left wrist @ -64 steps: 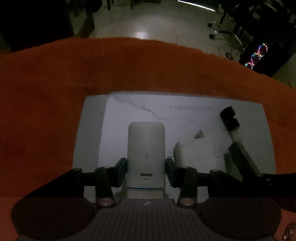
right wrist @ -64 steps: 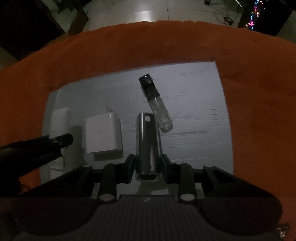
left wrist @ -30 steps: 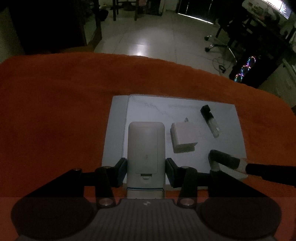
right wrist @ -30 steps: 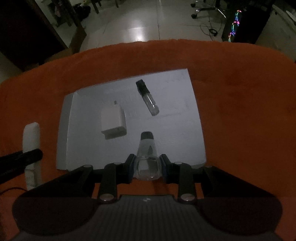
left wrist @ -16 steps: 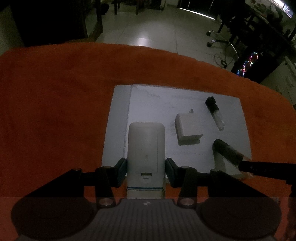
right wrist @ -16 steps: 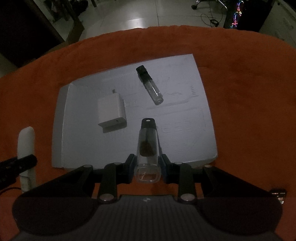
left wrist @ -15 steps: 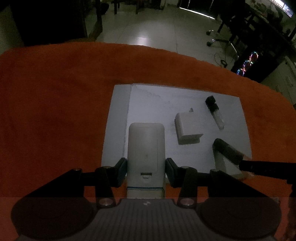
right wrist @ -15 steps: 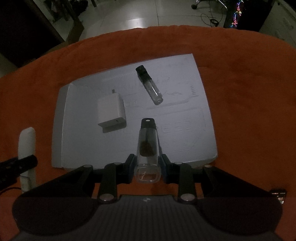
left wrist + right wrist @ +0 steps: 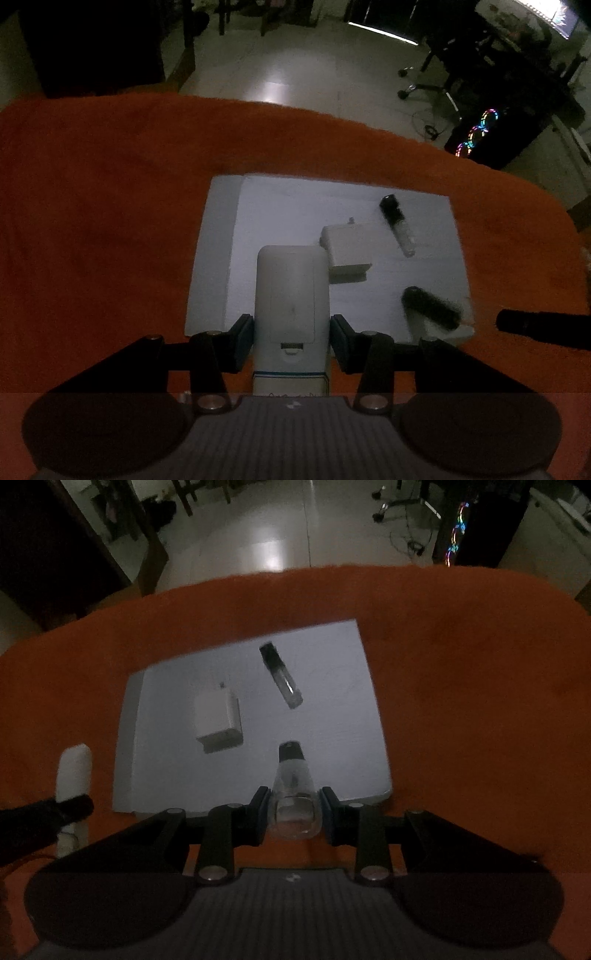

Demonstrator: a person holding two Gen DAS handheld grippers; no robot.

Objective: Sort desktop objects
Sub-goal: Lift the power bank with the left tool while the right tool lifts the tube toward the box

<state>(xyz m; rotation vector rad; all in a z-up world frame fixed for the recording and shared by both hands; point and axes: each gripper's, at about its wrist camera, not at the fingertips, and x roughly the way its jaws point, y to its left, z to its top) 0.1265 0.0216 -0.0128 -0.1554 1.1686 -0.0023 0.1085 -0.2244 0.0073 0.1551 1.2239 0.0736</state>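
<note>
Left wrist — white device [image 9: 291, 291] clamped, charger [image 9: 347, 251] beside

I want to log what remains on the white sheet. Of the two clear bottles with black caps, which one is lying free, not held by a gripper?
The slim tube-shaped bottle lies on the white sheet beside the white charger. The wider bottle is clamped in the right gripper.

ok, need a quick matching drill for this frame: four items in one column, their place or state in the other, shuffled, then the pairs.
Items
1. white case
2. clear bottle
3. white charger
4. small black-capped vial

Places
A. lies flat on the white sheet, prongs pointing away
B. held in the left gripper
C. lies slanted on the sheet, farthest from the cameras
D. held in the right gripper

Pairs: 1-B, 2-D, 3-A, 4-C
</note>
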